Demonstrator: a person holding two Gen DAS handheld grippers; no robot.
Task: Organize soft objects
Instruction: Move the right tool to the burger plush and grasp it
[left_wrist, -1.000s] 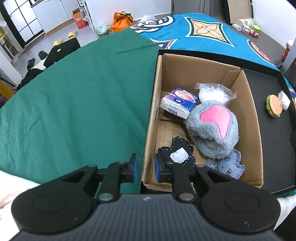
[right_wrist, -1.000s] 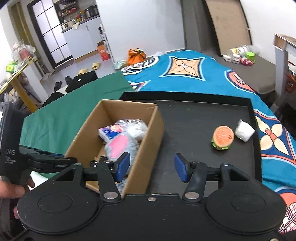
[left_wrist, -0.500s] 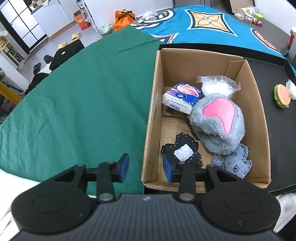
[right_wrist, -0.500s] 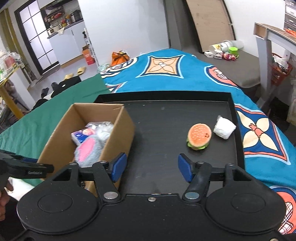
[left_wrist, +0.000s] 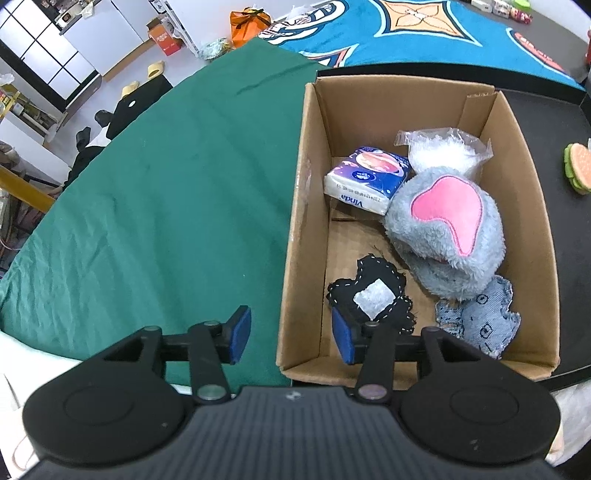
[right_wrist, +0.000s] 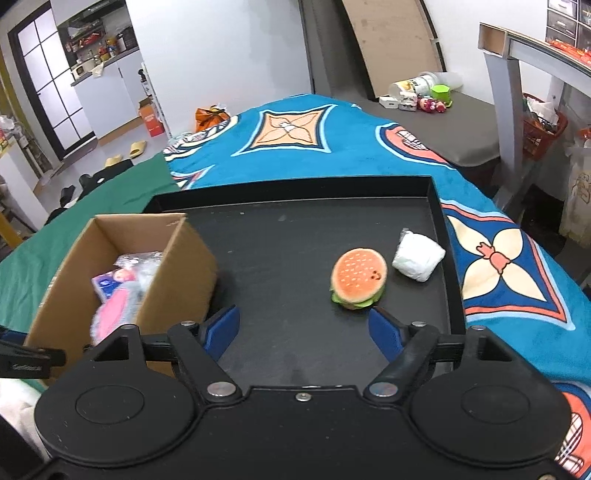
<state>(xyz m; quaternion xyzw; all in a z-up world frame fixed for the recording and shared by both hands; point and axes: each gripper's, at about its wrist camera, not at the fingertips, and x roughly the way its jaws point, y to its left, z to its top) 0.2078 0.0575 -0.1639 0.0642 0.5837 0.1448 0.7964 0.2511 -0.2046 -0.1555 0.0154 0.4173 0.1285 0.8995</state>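
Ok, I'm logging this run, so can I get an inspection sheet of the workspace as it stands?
Surface: black tray on a blue patterned cloth, green cloth beside it.
Job's things: cardboard box on the tray holds a tissue pack, grey plush, plastic bag, black patch and denim patch; burger toy and white bundle lie outside it on the tray.
Clutter: nothing seen on the tray.
Grippers: left tongs opening, straddling the box's near corner, holding nothing; right tongs opening, empty, just short of the burger toy.
Cables: nothing seen.
Surroundings: slippers, orange bag, toys and shelves.
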